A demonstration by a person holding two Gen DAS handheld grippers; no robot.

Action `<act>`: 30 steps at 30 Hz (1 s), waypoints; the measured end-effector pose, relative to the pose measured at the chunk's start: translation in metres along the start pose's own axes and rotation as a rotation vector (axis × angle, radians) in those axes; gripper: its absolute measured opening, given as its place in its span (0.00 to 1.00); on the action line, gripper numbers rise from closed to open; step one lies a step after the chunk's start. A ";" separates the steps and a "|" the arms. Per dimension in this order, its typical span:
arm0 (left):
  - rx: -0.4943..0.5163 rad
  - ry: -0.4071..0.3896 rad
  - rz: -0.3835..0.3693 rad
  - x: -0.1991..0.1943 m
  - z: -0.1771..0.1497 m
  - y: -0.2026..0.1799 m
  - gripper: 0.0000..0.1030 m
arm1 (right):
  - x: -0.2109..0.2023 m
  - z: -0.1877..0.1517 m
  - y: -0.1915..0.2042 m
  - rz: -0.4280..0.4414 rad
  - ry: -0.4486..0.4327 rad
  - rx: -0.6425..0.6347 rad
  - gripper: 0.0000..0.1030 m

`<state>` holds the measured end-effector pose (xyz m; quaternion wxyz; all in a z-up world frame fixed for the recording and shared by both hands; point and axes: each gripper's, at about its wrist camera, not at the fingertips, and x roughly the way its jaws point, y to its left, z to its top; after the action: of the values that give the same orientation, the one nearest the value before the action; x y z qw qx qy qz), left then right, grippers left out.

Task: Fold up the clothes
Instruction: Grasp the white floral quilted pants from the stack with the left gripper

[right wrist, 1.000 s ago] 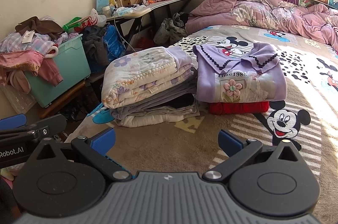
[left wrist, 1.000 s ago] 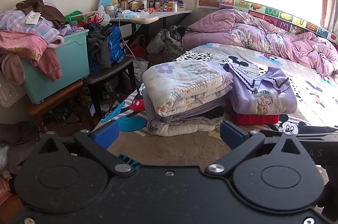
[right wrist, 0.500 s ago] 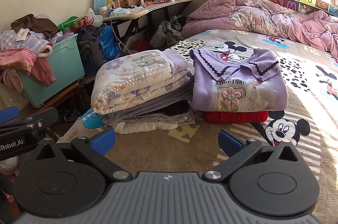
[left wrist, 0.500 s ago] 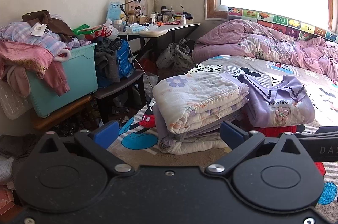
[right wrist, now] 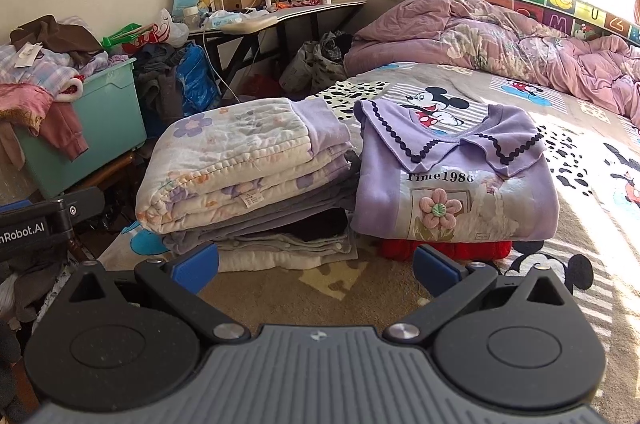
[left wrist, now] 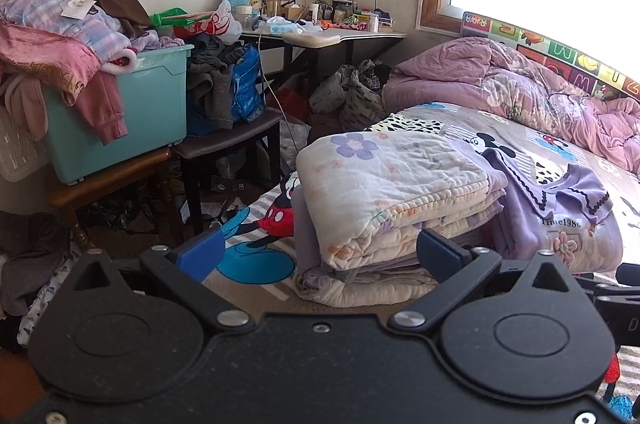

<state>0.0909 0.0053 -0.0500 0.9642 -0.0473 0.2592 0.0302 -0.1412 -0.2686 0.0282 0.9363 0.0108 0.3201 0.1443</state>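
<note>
Two stacks of folded clothes sit on the Mickey Mouse bed sheet [right wrist: 600, 160]. The left stack [right wrist: 240, 180] is topped by a floral quilted piece, also seen in the left wrist view [left wrist: 392, 196]. The right stack has a purple "Time1986" top [right wrist: 452, 184] over a red garment [right wrist: 444, 248]; the purple top also shows in the left wrist view [left wrist: 560, 220]. My left gripper [left wrist: 320, 256] is open and empty, in front of the floral stack. My right gripper [right wrist: 316, 266] is open and empty, just short of both stacks.
A teal bin [left wrist: 120, 120] heaped with unfolded clothes [left wrist: 60, 40] stands on a wooden stool at the left. A dark chair with bags [left wrist: 228, 96], a cluttered desk [left wrist: 320, 32] and a crumpled pink duvet [right wrist: 500, 40] lie beyond.
Both grippers have swung left and closer to the bed edge; the stacks now sit larger and further right in the left wrist view. Both grippers stay open and empty.
</note>
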 end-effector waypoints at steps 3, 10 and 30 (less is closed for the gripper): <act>-0.041 0.017 -0.008 0.009 0.000 0.009 1.00 | 0.011 0.002 0.000 0.008 -0.007 -0.011 1.00; -0.134 0.066 -0.072 0.035 0.005 0.027 0.99 | 0.036 0.004 -0.003 0.034 -0.016 0.009 1.00; -0.077 0.049 -0.183 0.072 0.002 0.006 0.23 | 0.061 -0.007 -0.022 0.103 -0.008 0.074 1.00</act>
<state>0.1534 0.0137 -0.0847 0.9538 -0.1083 0.2759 -0.0493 -0.0939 -0.2734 -0.0165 0.9279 0.0622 0.3204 0.1803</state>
